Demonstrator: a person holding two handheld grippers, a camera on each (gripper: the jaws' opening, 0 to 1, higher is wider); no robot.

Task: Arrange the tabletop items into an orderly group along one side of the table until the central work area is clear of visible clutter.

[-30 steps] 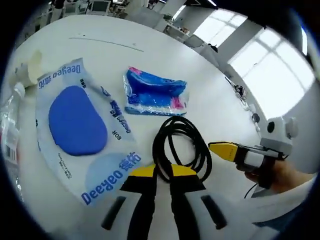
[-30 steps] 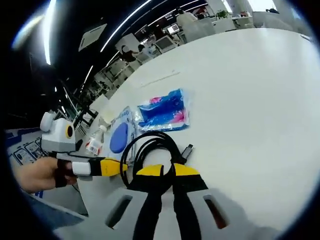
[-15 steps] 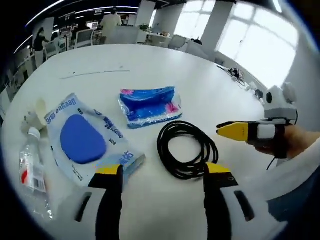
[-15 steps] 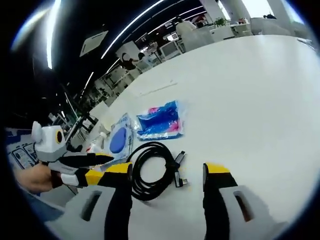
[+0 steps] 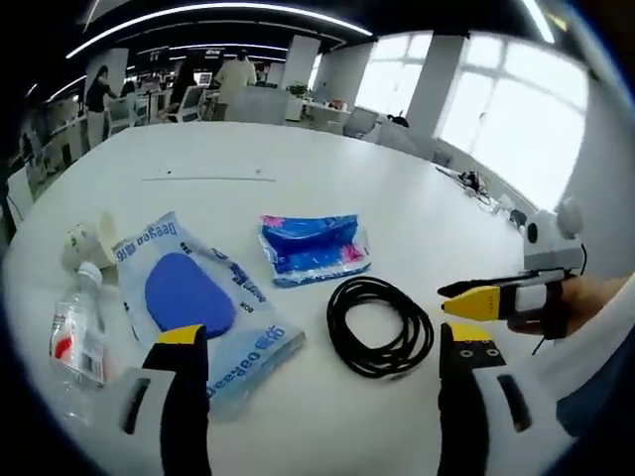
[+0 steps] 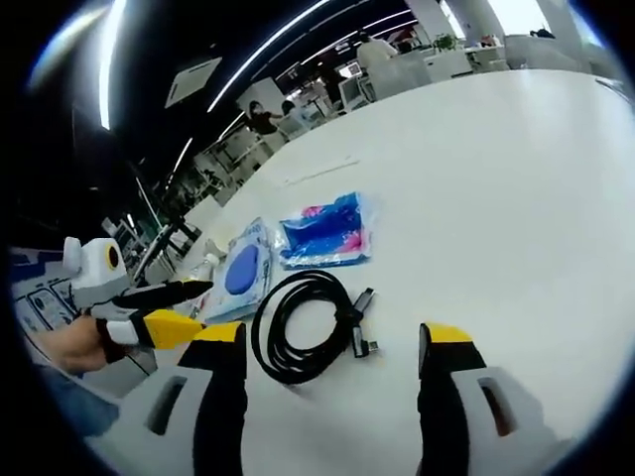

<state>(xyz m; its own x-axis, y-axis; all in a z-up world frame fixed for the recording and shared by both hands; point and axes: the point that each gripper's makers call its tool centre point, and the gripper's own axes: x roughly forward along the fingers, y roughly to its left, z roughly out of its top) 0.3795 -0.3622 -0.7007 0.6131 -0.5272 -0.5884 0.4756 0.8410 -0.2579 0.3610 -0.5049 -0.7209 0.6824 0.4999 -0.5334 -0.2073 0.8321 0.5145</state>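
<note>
the coiled black rubber cable (image 5: 381, 325) lay near the table edge, between both wide-spread, empty grippers (image 5: 322, 349) (image 6: 334, 345); it was judged light and floppy, best pinched across the bundled loops.

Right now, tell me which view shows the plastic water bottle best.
The left gripper view. There the plastic water bottle lies on its side at the table's left edge, with its cap, clear body and red label plain. In the right gripper view the bottle is a small white shape beyond the blue packet, without detail.
</note>
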